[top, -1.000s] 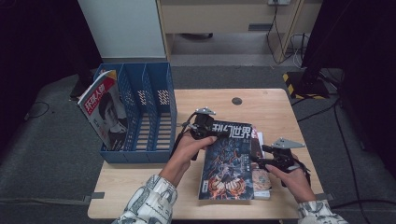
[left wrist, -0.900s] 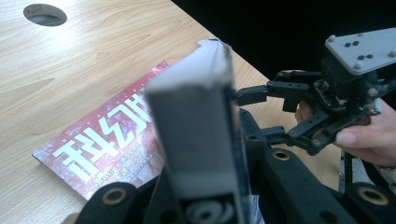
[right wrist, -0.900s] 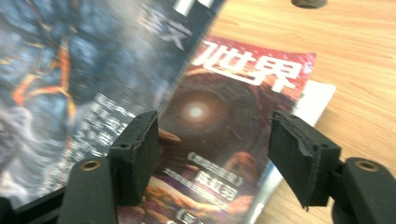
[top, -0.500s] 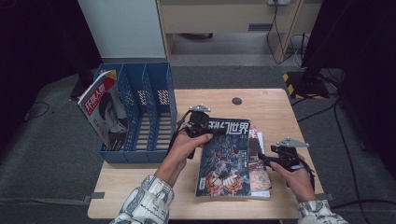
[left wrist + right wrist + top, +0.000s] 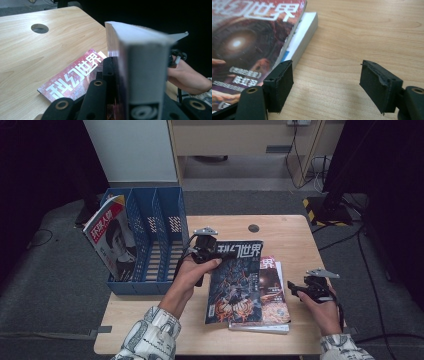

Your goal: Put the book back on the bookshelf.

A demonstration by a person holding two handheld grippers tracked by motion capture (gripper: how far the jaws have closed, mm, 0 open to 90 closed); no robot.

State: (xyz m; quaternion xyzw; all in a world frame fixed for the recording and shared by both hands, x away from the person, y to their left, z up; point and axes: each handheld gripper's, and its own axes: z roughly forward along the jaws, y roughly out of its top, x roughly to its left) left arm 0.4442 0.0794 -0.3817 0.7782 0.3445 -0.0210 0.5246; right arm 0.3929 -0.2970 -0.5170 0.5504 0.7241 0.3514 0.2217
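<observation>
Dark magazine (image 5: 235, 282), clamped in left hand-held gripper (image 5: 206, 251)

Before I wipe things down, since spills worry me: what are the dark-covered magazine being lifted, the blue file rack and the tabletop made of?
Dark-covered magazine: paper, glossy cover catching light. Blue file rack: probably moulded plastic, slotted walls. Tabletop: pale woodgrain, likely laminate.

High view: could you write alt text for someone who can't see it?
A person at a wooden table lifts a dark magazine off a small stack with the left gripper clamped on its top corner. The right gripper hangs open beside the stack. To the left, a blue file rack holds one red-and-white magazine.
</observation>
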